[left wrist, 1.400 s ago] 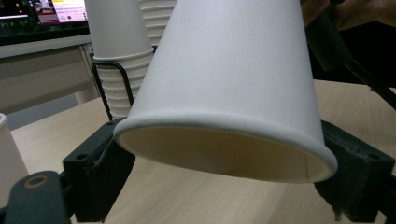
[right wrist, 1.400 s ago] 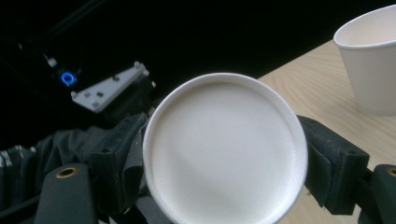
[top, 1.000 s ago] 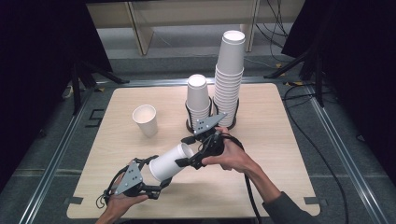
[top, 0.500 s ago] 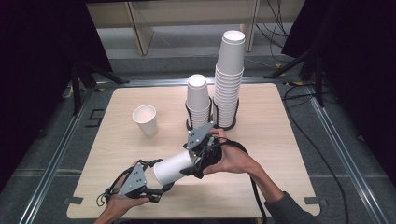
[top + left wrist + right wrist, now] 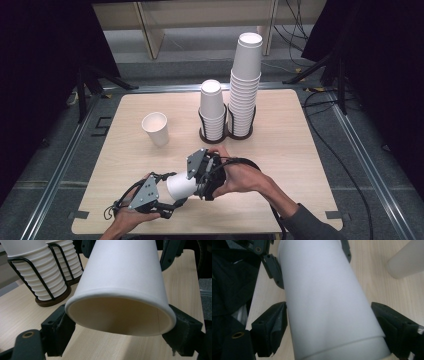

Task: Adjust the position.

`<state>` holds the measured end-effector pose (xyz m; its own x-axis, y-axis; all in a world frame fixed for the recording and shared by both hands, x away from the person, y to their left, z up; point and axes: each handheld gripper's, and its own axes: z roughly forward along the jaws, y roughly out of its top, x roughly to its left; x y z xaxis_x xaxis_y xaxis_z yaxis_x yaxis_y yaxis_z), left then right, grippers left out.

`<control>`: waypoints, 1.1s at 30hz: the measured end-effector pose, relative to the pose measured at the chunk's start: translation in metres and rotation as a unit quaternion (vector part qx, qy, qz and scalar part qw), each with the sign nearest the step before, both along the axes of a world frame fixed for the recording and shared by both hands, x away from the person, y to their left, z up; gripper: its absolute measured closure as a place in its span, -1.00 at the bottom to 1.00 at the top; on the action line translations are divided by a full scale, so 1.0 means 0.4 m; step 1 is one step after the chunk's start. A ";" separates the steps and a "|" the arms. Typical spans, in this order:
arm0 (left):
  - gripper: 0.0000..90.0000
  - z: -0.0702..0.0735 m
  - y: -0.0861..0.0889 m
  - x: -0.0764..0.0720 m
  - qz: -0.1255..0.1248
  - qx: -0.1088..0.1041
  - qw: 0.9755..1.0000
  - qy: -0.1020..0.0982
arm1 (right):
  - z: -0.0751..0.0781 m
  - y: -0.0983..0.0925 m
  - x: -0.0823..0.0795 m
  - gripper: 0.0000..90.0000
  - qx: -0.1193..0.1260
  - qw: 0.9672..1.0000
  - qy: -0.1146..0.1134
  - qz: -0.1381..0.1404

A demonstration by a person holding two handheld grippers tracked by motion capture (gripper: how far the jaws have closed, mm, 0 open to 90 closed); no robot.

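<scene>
Fingers (image 5: 58, 336) of the left gripper (image 5: 165, 202) have just been closing and now clamp the rim end of the white paper cup (image 5: 181, 186), which lies on its side just above the near part of the counter (image 5: 300, 165). At its base end, the right gripper (image 5: 202, 175) straddles the cup body; whether its pads actually press I cannot tell. The cup looks clean, smooth and undented, cream inside. Judging by this, the handover between hands is mid-way, and placing remains. Farther off stand a lone upright cup (image 5: 155, 128) and two cup stacks (image 5: 231, 95) in a black wire holder (image 5: 227, 132).
</scene>
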<state>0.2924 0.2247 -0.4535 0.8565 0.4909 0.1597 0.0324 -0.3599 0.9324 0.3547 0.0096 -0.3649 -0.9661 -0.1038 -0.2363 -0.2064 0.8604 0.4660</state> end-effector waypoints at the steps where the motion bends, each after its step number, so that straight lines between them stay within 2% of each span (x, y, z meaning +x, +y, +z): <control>1: -0.60 0.001 0.001 0.000 -0.001 0.002 1.000 0.000 | -0.001 0.005 -0.001 -0.63 -0.008 1.000 -0.007 0.003; 2: -0.60 0.003 0.002 -0.001 0.000 0.007 1.000 0.000 | -0.002 0.011 -0.002 -0.64 -0.013 1.000 -0.009 0.006; 6: -0.60 0.000 -0.001 -0.001 -0.004 0.000 1.000 0.000 | -0.010 0.028 -0.004 -0.64 -0.038 0.999 -0.024 0.023; 7: -0.60 0.000 -0.001 -0.001 -0.004 0.001 1.000 -0.001 | -0.011 0.030 -0.007 -0.64 -0.040 0.999 -0.021 0.017; 8: -0.59 0.000 -0.001 -0.002 -0.004 0.002 1.000 -0.001 | -0.011 0.029 -0.016 -0.63 -0.053 0.998 -0.015 -0.003; 9: -0.59 0.002 0.000 -0.003 -0.004 0.009 1.000 0.001 | -0.013 0.029 -0.016 -0.62 -0.056 0.998 -0.018 -0.002; 10: -0.59 0.003 0.001 -0.002 -0.005 0.016 1.000 -0.001 | -0.017 0.031 -0.013 -0.62 -0.057 0.998 -0.023 0.005; 11: -0.59 0.002 0.000 -0.002 -0.006 0.015 1.000 0.001 | -0.019 0.034 -0.007 -0.61 -0.058 0.998 -0.030 0.024; 12: -0.59 0.002 -0.001 -0.003 -0.006 0.016 1.000 0.000 | -0.021 0.032 -0.015 -0.59 -0.062 0.998 -0.023 0.002; 15: -0.59 0.000 -0.003 -0.003 -0.008 0.010 1.000 -0.001 | -0.021 0.032 -0.014 -0.54 -0.063 0.998 -0.027 0.010; 17: -0.59 0.001 -0.003 -0.003 -0.008 0.011 1.000 -0.002 | -0.021 0.030 -0.017 -0.53 -0.070 0.997 -0.023 0.005; 20: -0.61 -0.001 -0.003 -0.001 -0.014 0.015 1.000 -0.001 | -0.027 0.032 -0.007 -0.50 -0.068 0.996 -0.035 0.038; 23: -0.69 -0.003 0.000 0.002 -0.016 0.002 1.000 -0.001 | -0.027 0.030 -0.008 -0.50 -0.066 0.997 -0.031 0.040; 24: -0.73 -0.004 0.002 0.005 -0.017 -0.011 1.000 -0.004 | -0.028 0.028 -0.007 -0.48 -0.061 0.997 -0.029 0.042; 25: -0.76 0.000 0.009 0.005 -0.013 -0.010 1.000 -0.005 | -0.030 0.026 -0.004 -0.47 -0.053 0.997 -0.031 0.047; 27: -0.83 0.001 0.014 0.006 -0.006 -0.035 0.999 -0.012 | -0.031 0.018 0.000 -0.47 -0.030 0.998 -0.025 0.043; 28: -0.85 0.004 0.018 0.004 0.000 -0.041 0.999 -0.011 | -0.030 0.011 -0.003 -0.48 -0.019 0.999 -0.011 0.031; 29: -0.82 0.004 0.022 0.007 -0.001 -0.052 0.999 -0.012 | -0.031 0.005 -0.001 -0.48 -0.004 1.000 -0.009 0.021; 30: -0.82 0.006 0.027 0.009 0.001 -0.064 0.998 -0.009 | -0.032 -0.003 0.004 -0.48 0.014 1.000 -0.003 0.022; 31: -0.83 0.008 0.030 0.010 0.006 -0.070 0.998 -0.005 | -0.033 -0.014 0.008 -0.48 0.034 0.999 0.010 0.010; 33: -0.84 0.007 0.036 0.016 0.008 -0.091 0.996 0.002 | -0.035 -0.031 0.015 -0.48 0.061 0.998 0.023 0.001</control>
